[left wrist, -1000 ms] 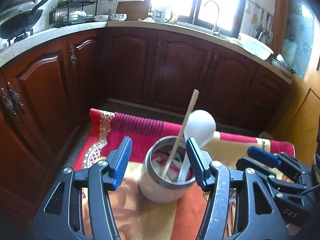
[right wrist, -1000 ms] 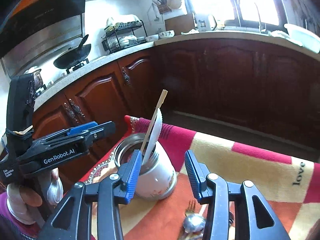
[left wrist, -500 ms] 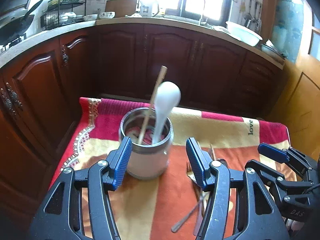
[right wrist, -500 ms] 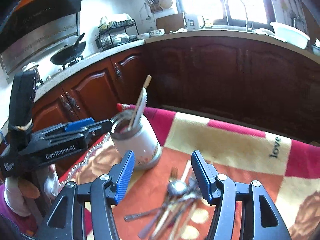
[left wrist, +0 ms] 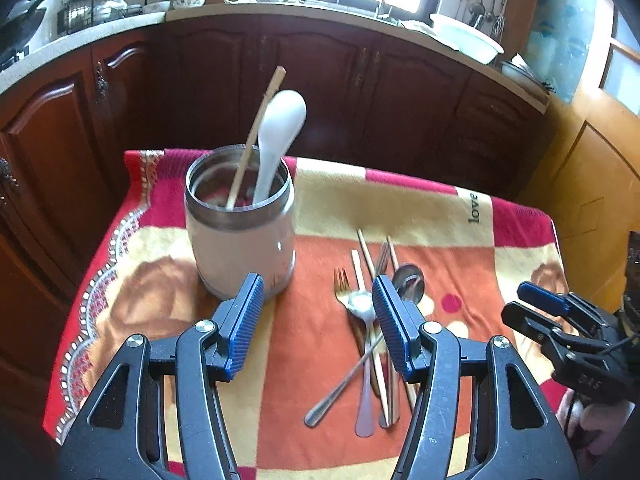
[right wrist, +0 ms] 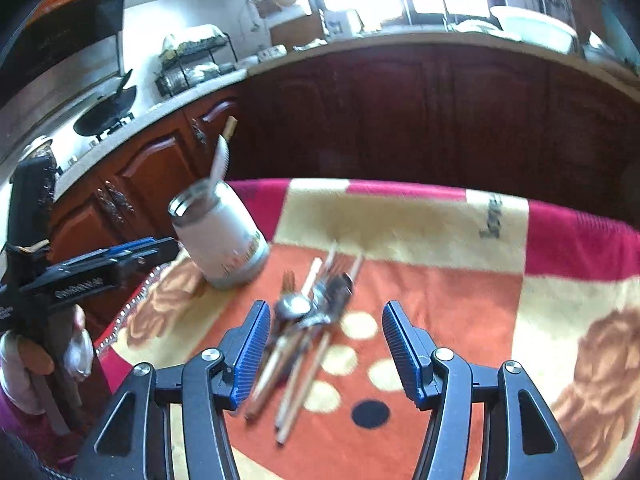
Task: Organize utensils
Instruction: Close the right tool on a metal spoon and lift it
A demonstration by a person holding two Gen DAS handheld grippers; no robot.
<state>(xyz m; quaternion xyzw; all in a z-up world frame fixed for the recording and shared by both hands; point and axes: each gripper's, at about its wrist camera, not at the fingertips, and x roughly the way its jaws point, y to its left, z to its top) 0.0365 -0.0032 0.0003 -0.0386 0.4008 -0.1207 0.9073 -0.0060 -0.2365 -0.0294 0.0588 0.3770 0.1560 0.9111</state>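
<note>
A white metal-rimmed canister (left wrist: 242, 236) stands on the cloth-covered table and holds a white spoon (left wrist: 278, 136) and a wooden chopstick (left wrist: 256, 136). It also shows in the right wrist view (right wrist: 220, 240). A pile of forks, spoons and chopsticks (left wrist: 374, 328) lies to its right, and shows blurred in the right wrist view (right wrist: 304, 320). My left gripper (left wrist: 318, 320) is open and empty, near the canister's base. My right gripper (right wrist: 324, 352) is open and empty, low over the near end of the pile.
The table carries a red, orange and cream cloth (left wrist: 460, 216). Dark wooden cabinets (left wrist: 360, 88) run behind and to the left. The counter above holds a dish rack (right wrist: 196, 64), a wok (right wrist: 104, 108) and a white basin (left wrist: 468, 40).
Both grippers have pulled back from the canister and stayed open. The utensil pile has come into view, and the right gripper now sits over it.
</note>
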